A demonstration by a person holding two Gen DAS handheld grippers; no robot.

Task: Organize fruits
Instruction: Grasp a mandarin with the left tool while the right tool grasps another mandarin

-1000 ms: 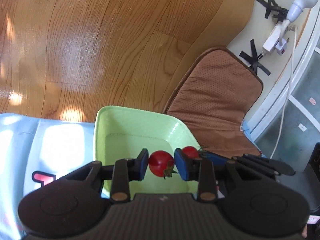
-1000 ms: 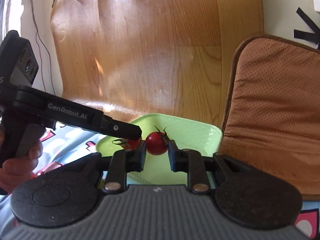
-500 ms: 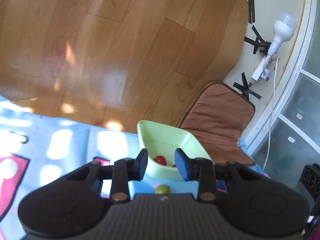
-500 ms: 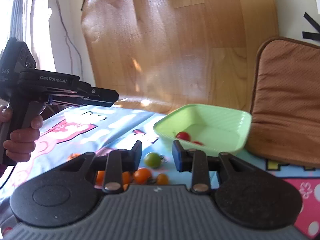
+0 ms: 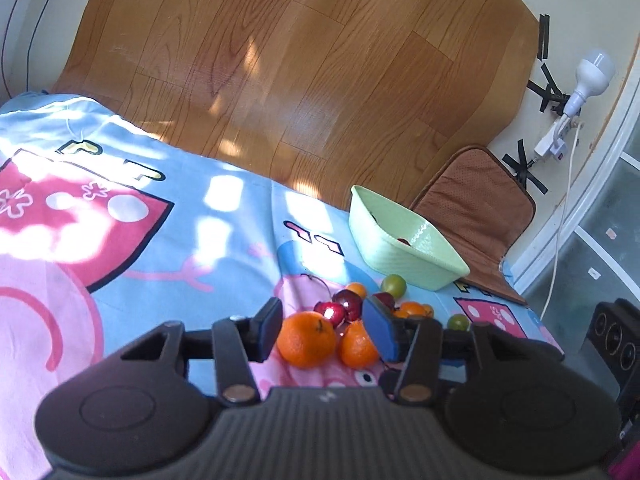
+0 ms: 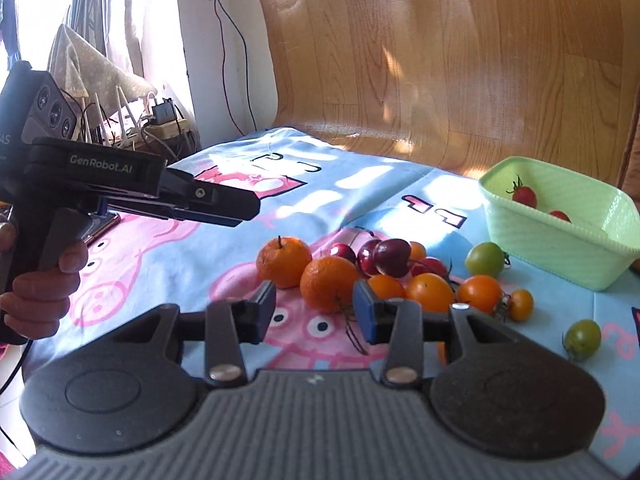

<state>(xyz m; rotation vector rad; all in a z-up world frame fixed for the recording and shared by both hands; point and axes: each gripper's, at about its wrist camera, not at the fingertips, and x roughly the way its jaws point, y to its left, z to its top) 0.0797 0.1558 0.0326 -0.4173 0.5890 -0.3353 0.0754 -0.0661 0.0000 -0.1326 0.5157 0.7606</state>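
A pile of fruit lies on a cartoon-print blanket: two mandarins (image 6: pixel 330 282), dark cherries (image 6: pixel 390 258), orange cherry tomatoes (image 6: pixel 430 292) and green tomatoes (image 6: pixel 485 259). A pale green basket (image 6: pixel 560 240) at the right holds two red tomatoes (image 6: pixel 525 195). My right gripper (image 6: pixel 315 312) hovers just short of the pile, its jaws opening, nothing between them. My left gripper (image 5: pixel 322 330) hangs above the mandarins (image 5: pixel 306 338), jaws opening and empty; the basket (image 5: pixel 404 256) sits beyond. The left gripper (image 6: pixel 248 206) also shows from the side in the right wrist view, held by a hand (image 6: pixel 40 288).
Wooden flooring (image 5: pixel 300 80) stretches beyond the blanket (image 5: pixel 120 240). A brown cushion (image 5: pixel 476 208) lies behind the basket. A white lamp and power strip (image 5: pixel 576 96) stand by the wall at right. Cables and chargers (image 6: pixel 160 120) clutter the left corner.
Both grippers let go of red tomatoes over the basket, pulled back from it toward the fruit pile, and widened their jaws. The two tomatoes now rest in the basket.
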